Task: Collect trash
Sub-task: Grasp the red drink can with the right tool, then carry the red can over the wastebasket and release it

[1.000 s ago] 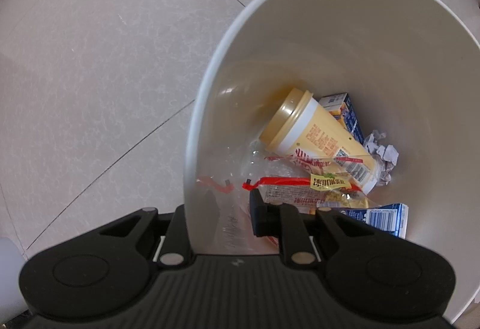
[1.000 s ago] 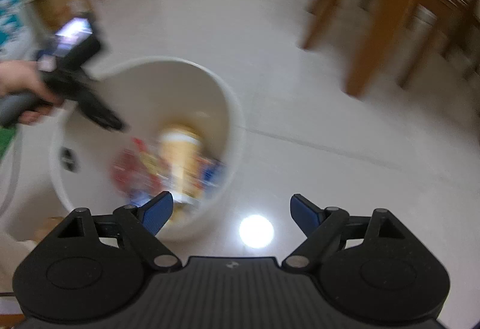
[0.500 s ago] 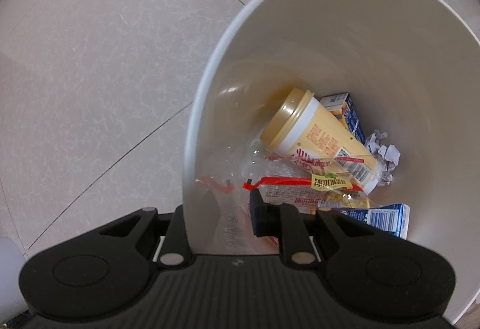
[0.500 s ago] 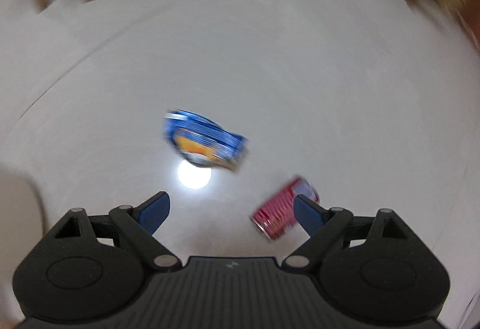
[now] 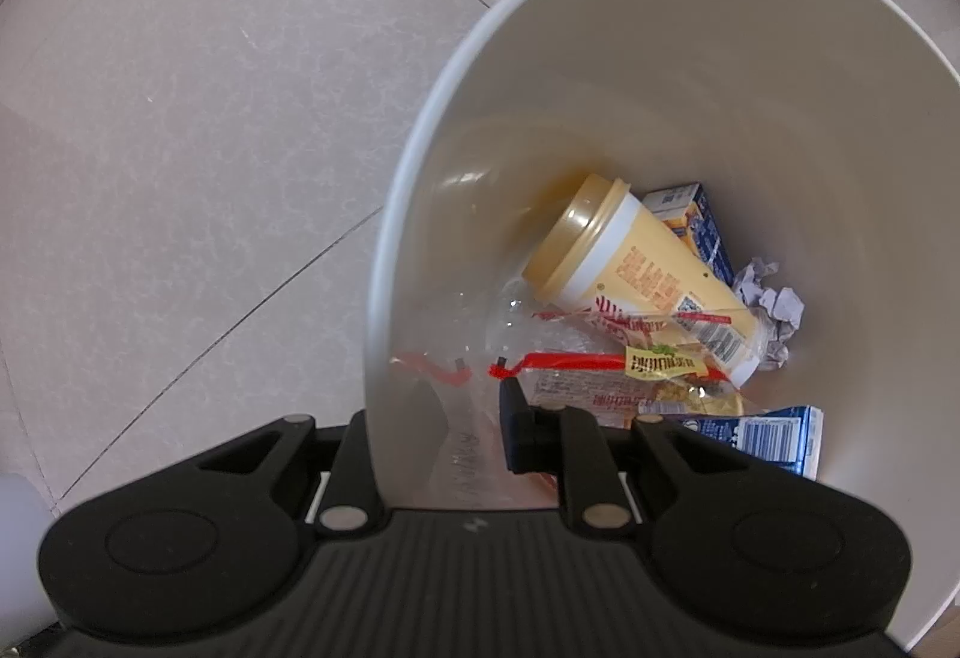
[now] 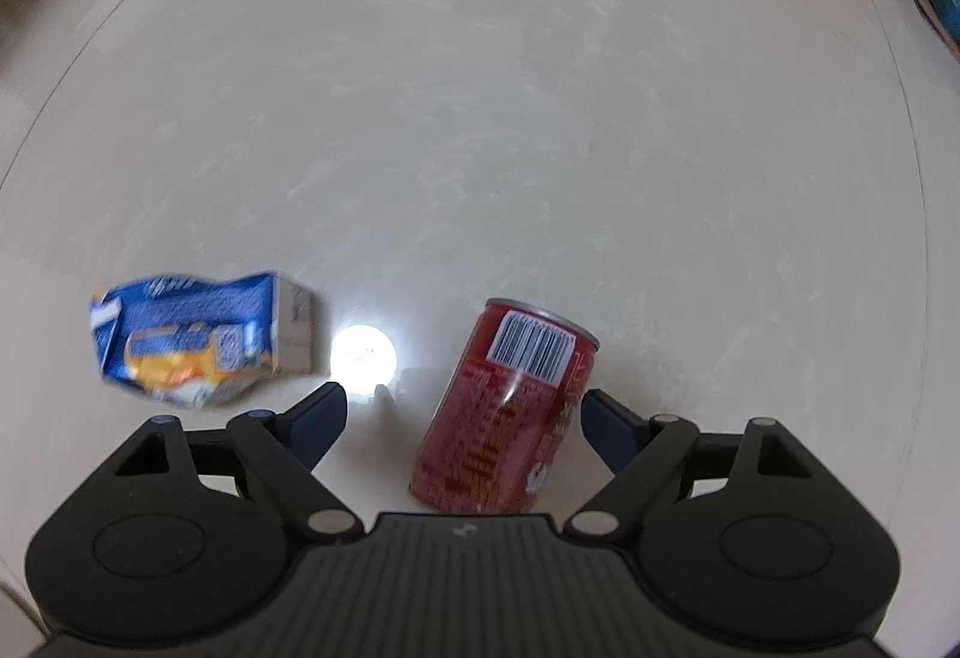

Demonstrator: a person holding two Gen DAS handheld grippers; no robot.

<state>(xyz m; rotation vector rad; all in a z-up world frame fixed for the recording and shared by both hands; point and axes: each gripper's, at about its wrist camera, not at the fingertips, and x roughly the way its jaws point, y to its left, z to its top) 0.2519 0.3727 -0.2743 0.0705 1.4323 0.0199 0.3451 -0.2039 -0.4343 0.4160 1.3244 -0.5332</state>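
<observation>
Step in hand: right hand-held gripper (image 6: 462, 418) hovering over red can (image 6: 507, 412) lying on floor (image 6: 480, 117), lower centre of frame; jaws wide but closing, can sitting between them, pads not pressing. Left hand-held gripper (image 5: 438, 436) pinching bin (image 5: 720, 57) wall at rim, lower centre. Bin holding cup (image 5: 636, 274), wrappers, cartons. Next move calling for closing squarely on can body, judged prone to rolling. Blue carton (image 6: 204, 337) lying at left, uncollected. Floor being pale glossy tile, glare spot between items.
</observation>
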